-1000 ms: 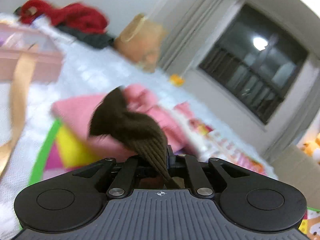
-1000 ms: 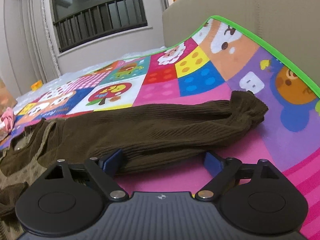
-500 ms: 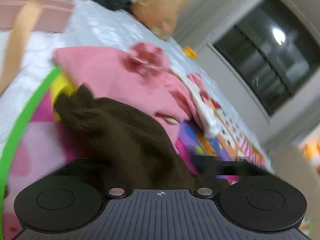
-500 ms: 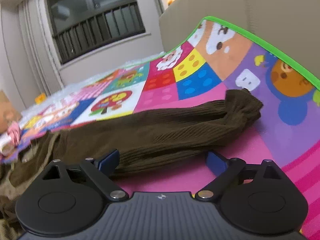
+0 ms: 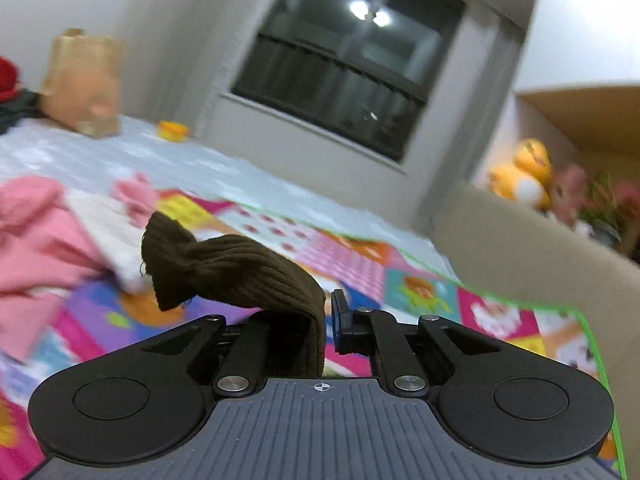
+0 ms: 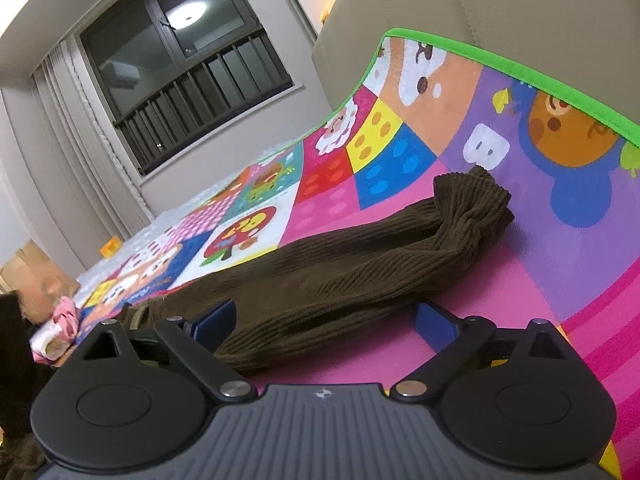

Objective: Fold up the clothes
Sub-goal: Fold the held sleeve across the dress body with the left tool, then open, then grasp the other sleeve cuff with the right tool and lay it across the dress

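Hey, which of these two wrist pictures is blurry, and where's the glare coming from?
Left wrist view: background smeared by motion, the pink clothes and paper bag soft, while the brown sleeve stays fairly sharp. Right wrist view: crisp, corduroy ribs clear on the brown garment. Glare in both is a ceiling light reflected in the dark window.
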Motion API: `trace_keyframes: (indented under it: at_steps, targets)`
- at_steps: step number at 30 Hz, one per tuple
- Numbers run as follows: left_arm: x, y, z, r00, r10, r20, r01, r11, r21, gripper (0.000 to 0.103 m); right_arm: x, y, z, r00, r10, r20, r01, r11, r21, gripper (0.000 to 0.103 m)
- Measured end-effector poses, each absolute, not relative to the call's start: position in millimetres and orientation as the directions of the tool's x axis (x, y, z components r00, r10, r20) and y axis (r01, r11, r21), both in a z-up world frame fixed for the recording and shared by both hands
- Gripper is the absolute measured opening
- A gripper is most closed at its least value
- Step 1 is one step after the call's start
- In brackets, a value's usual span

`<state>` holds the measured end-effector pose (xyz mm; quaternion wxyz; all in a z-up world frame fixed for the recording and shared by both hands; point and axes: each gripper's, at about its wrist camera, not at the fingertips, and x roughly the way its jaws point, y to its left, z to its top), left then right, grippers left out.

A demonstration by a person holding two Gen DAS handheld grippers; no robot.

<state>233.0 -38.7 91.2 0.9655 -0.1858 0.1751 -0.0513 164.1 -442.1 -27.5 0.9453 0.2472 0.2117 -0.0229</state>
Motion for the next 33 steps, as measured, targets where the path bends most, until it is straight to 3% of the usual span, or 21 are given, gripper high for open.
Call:
trace_keyframes:
  at_steps: [2, 4, 5, 6, 9, 12, 20, 23, 25, 27, 29, 33]
  targets:
    - [240.8, -67.7, 77.1, 0.911, -0.197, -0.362, 0.062, 0.933, -0.354, 0.014, 163.4, -443.4, -28.4, 0.911, 0.067, -0.407, 0.145, 0.872, 0.468, 0.097]
    - [248.6, -92.3, 60.5, 0.875, -0.248, -0.417, 0.101, 0.934, -0.343, 0.031, 162.9, -444.6, -29.2, 0.913, 0.072, -0.402, 0.142, 0.867, 0.477, 0.097]
    - [252.8, -99.5, 50.7, 0.841, -0.295, -0.454, 0.134, 0.926, -0.354, 0.052, 163.0, -445.3, -29.5, 0.913, 0.074, -0.400, 0.140, 0.865, 0.481, 0.097]
    - [256.9, -106.7, 41.0, 0.803, -0.341, -0.488, 0.166, 0.916, -0.366, 0.066, 163.0, -446.0, -29.7, 0.914, 0.078, -0.399, 0.139, 0.863, 0.485, 0.097]
    - [251.3, -120.1, 21.5, 0.739, -0.395, -0.545, 0.245, 0.912, -0.328, 0.083, 164.4, -447.9, -30.8, 0.913, 0.088, -0.399, 0.134, 0.858, 0.497, 0.099]
    - [233.6, -118.6, 19.4, 0.726, -0.418, -0.546, 0.317, 0.908, -0.274, 0.098, 165.4, -448.0, -31.0, 0.911, 0.090, -0.402, 0.134, 0.857, 0.497, 0.099]
    - [164.8, -80.2, 26.9, 0.739, -0.405, -0.539, 0.393, 0.908, -0.145, 0.103, 187.2, -427.7, -24.4, 0.852, 0.111, -0.512, 0.100, 0.925, 0.367, 0.103]
    - [140.5, -56.6, 31.6, 0.806, -0.322, -0.497, 0.344, 0.938, -0.049, 0.103, 190.5, -399.4, -7.8, 0.832, 0.069, -0.551, 0.046, 0.980, 0.193, 0.103]
    - [132.9, -44.8, 32.7, 0.841, -0.252, -0.479, 0.304, 0.952, 0.032, 0.103, 180.1, -372.0, 12.5, 0.856, 0.040, -0.516, -0.012, 0.998, 0.057, 0.103]
    - [137.3, -31.8, 29.5, 0.848, -0.209, -0.486, 0.266, 0.963, 0.052, 0.103, 169.6, -340.0, 35.1, 0.881, 0.092, -0.465, -0.109, 0.994, -0.009, 0.103]
    - [144.5, -17.2, 25.2, 0.844, -0.189, -0.501, 0.234, 0.972, 0.027, 0.103, 164.2, -308.9, 53.4, 0.882, 0.183, -0.434, -0.215, 0.976, -0.025, 0.093]
    - [152.6, 0.7, 14.3, 0.838, -0.183, -0.514, 0.192, 0.981, -0.037, 0.103, 178.2, -235.1, 73.3, 0.827, 0.334, -0.452, -0.396, 0.917, -0.047, 0.086]
